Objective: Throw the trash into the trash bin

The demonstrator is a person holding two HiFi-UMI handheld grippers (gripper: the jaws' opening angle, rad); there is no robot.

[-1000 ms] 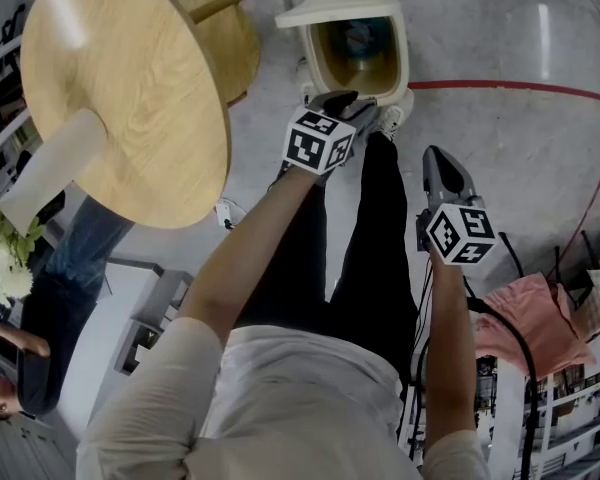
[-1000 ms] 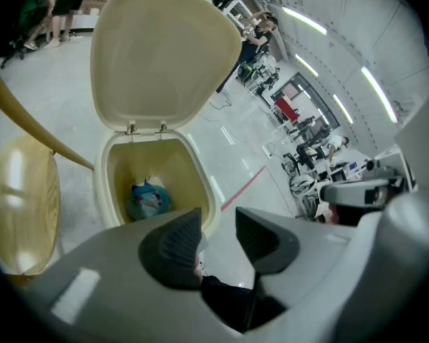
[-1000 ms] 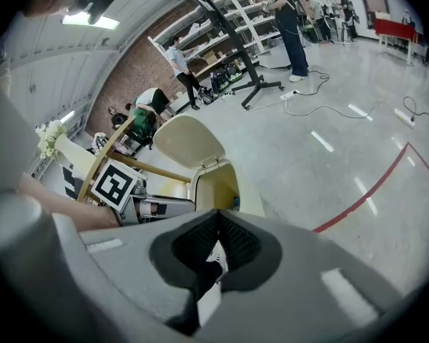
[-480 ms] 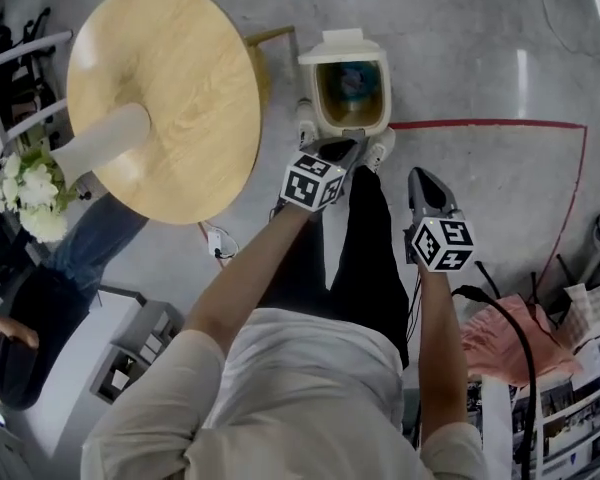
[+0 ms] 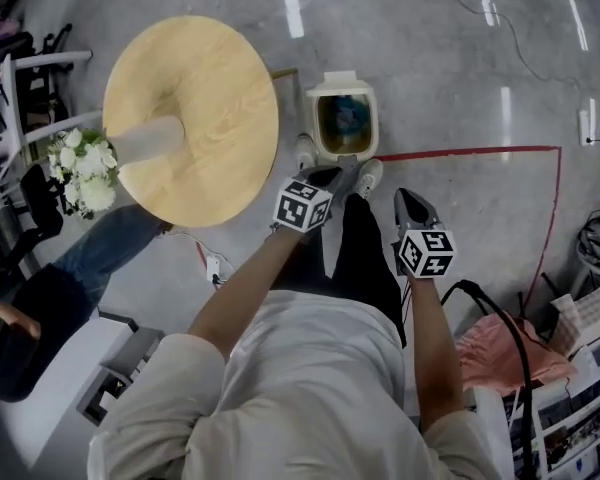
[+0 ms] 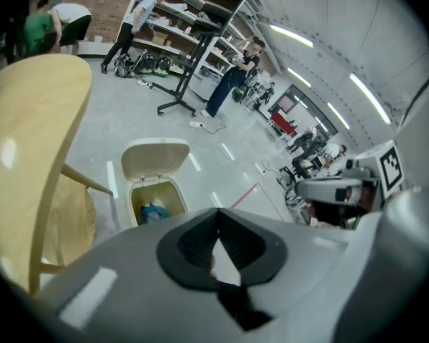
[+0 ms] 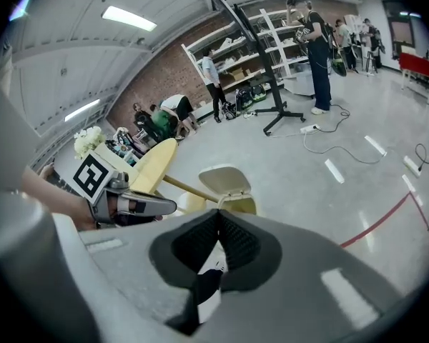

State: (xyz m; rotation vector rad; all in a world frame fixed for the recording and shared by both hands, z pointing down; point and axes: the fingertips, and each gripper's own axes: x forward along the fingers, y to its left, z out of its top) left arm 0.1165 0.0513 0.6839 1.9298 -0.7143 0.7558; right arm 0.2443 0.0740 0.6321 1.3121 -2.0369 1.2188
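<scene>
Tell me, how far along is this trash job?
Done: trash lies inside the open trash bin. In hand: nothing; the left gripper has just closed on nothing and the right gripper is shut and empty. Left: apparently little; no other trash shows on the round table or floor nearby.
</scene>
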